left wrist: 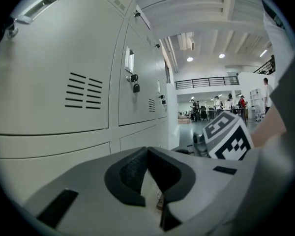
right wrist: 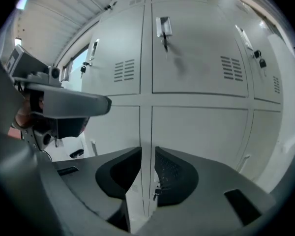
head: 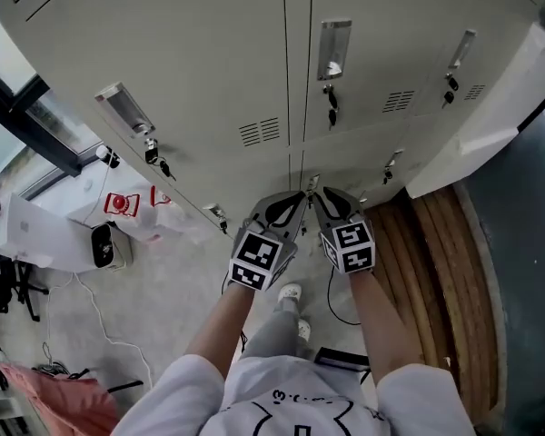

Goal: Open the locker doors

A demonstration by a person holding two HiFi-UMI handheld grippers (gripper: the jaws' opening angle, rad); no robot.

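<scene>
A bank of pale grey lockers (head: 254,71) fills the head view, all doors closed. Upper doors carry recessed handles (head: 333,48) with keys (head: 331,107) hanging below. Both grippers are low at the seam between two lower doors. My left gripper (head: 286,209) is shut, its tips touching with nothing held (left wrist: 147,151). My right gripper (head: 330,203) stands beside it, slightly open (right wrist: 147,154). The vertical door seam (right wrist: 146,127) and a small key (right wrist: 156,193) show through its gap, and its pads touch nothing.
Wooden planks (head: 445,271) lie on the floor at the right, under a white panel (head: 490,125). A white bag with a red logo (head: 118,204) and a black device (head: 102,243) sit at the left. Cables cross the floor (head: 100,325). People (left wrist: 216,104) stand far off.
</scene>
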